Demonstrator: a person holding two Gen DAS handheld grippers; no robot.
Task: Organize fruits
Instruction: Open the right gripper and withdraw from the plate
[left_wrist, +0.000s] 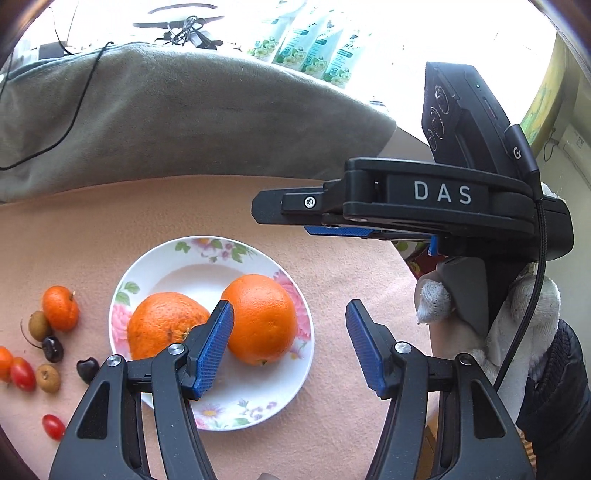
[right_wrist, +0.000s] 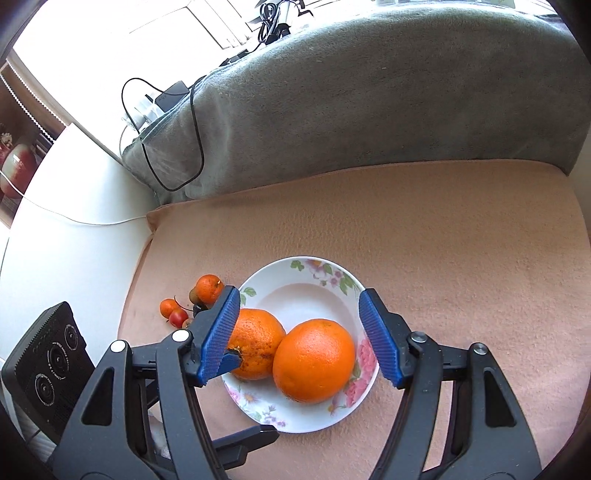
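Both the left claw (left_wrist: 290, 347) and right claw (right_wrist: 299, 338) hovered spread apart, empty, over two oranges (right_wrist: 314, 360) on the plate (right_wrist: 295, 291), probably firm, heavy, best squeezed across the middle.

A peach-coloured cloth (right_wrist: 424, 229) covered the surface, and a floral plate (right_wrist: 295, 291) lay directly on it. Beside the plate's left rim sat a cluster of small fruit: a small mandarin (left_wrist: 60, 307), two brownish longans (left_wrist: 39, 325), two dark cherries (left_wrist: 87, 369) and red cherry tomatoes (left_wrist: 23, 373). Behind the plate, a grey blanket (right_wrist: 369, 110) lay along the cloth's far edge.
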